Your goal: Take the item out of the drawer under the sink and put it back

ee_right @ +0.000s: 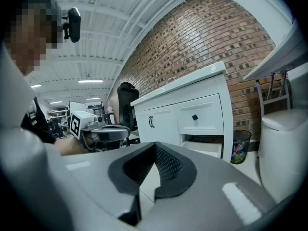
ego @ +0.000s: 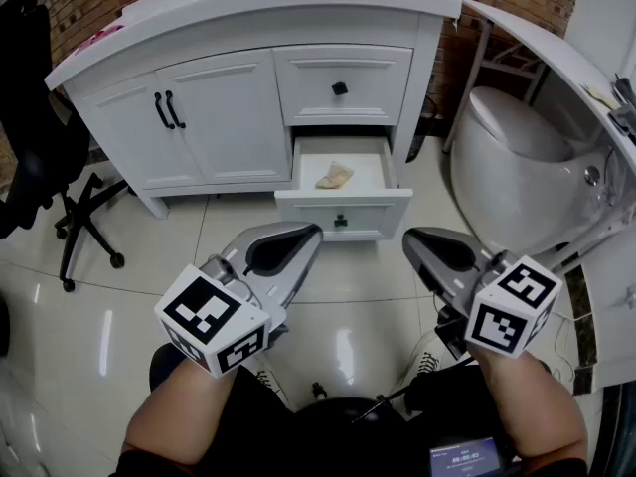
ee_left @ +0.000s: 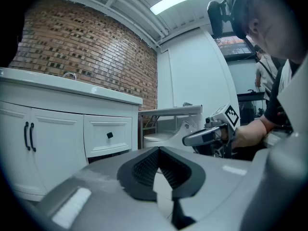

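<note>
Head view. The open lower drawer (ego: 344,205) of the white vanity (ego: 224,117), at centre frame, holds a pale beige item (ego: 334,175), possibly crumpled cloth, lying on its floor. The left gripper (ego: 308,233) and right gripper (ego: 408,237), at lower centre, hover apart from the drawer, each with jaws together and empty.

No legible text, brand or number anywhere; small screen (ego: 465,457) at bottom edge too blurred to read.
</note>
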{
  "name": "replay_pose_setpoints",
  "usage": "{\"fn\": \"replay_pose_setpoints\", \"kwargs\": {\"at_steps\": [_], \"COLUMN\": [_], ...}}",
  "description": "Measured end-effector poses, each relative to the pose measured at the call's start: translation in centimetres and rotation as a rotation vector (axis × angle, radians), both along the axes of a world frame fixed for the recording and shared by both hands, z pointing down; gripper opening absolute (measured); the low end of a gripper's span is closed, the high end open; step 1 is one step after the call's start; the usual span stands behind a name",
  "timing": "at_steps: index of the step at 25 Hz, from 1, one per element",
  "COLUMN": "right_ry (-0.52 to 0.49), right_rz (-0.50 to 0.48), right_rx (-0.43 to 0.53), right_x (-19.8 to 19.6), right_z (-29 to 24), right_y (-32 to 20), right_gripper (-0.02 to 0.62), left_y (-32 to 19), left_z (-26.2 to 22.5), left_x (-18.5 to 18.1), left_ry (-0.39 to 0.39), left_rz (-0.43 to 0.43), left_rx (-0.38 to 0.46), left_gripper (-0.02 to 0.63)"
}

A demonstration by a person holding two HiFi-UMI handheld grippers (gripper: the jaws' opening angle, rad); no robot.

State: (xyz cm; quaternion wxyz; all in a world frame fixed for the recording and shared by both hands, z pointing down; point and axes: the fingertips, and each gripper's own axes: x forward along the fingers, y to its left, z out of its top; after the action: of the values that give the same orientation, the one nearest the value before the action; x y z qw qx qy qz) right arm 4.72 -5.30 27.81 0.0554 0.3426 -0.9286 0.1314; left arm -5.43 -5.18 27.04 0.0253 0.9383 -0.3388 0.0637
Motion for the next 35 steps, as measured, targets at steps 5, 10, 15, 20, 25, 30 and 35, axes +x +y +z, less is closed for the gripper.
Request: {"fn": "replay_pose_setpoints", "kwargs": {"at_steps": [5, 10, 15, 20, 25, 30, 35], "right_ry": [0.004, 0.011, -0.001, -0.009, -0.017, -0.019, -0.024], "right_rz": [-0.005, 0.002, 0.005, 0.013, 0.018, 0.024, 0.019], "right_rx": [-0.003, -0.007, -0.007, -0.014, -0.014, -0.033, -0.047], "right_x": [-0.9, -1.3, -1.7, -1.9, -1.9, -1.7, -1.5], "right_z": [0.1, 0.3, 0.3, 0.6, 0.9, 1.8, 2.2], "right_y": [-1.7, -3.9, -6.2, -8.7, -11.1, -13.2, -14.1], "right_gripper": [0.003, 0.003, 0.003, 0.003, 0.003, 0.003, 0.003], "left_y": [-1.3, -3.3, -5.9, -8.8, -11.4, -13.8, -16.3], "left_z": [-0.3, -0.2, 0.6, 0.7, 1.6, 3.3, 4.0], "left_x": [-0.4, -1.1, -1.9, -2.5, -2.7, -2.9, -2.2], "left_ry": [0.026, 0.035, 0.018, -0.018, -0.065, -0.123, -0.227], "left_rz": [-0.008, -0.018, -0.035, -0.059, -0.067, -0.071, -0.035], "left_rx": [-0.01, -0.006, 0.01, 0.05, 0.066, 0.052, 0.06], "left_gripper": [0.006, 0.006, 0.006, 0.006, 0.006, 0.006, 0.006]}}
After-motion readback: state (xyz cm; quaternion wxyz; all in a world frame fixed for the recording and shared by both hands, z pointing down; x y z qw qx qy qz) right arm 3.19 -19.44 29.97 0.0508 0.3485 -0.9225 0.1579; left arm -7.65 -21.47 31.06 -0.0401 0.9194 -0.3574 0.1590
